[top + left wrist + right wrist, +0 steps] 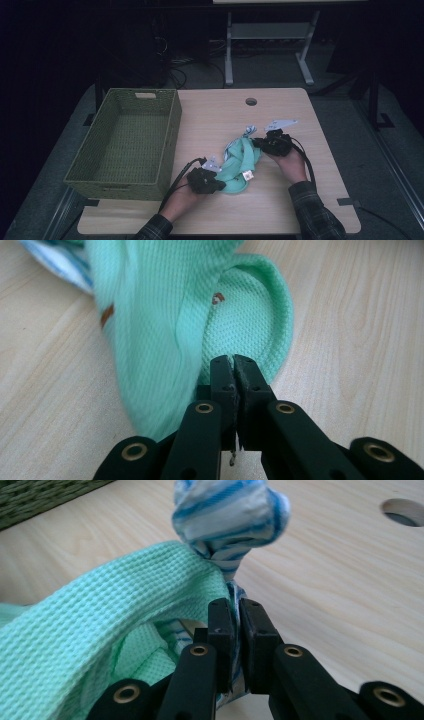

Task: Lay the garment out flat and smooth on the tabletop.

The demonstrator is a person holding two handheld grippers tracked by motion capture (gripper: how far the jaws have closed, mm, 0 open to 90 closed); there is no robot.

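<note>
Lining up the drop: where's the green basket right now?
In the high view the green basket sits on the table's left side, just left of the mint garment held between both tools.

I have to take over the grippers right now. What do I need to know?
Left gripper: shut on the near end of the green cloth.
Right gripper: shut on the striped cloth at the bundle's far end.
The bundle lies on the table, right of the basket, which has nothing in it.
Done: both ends gripped.
Left: probably lifting the bundle into the basket; keep both grips tight.
</note>
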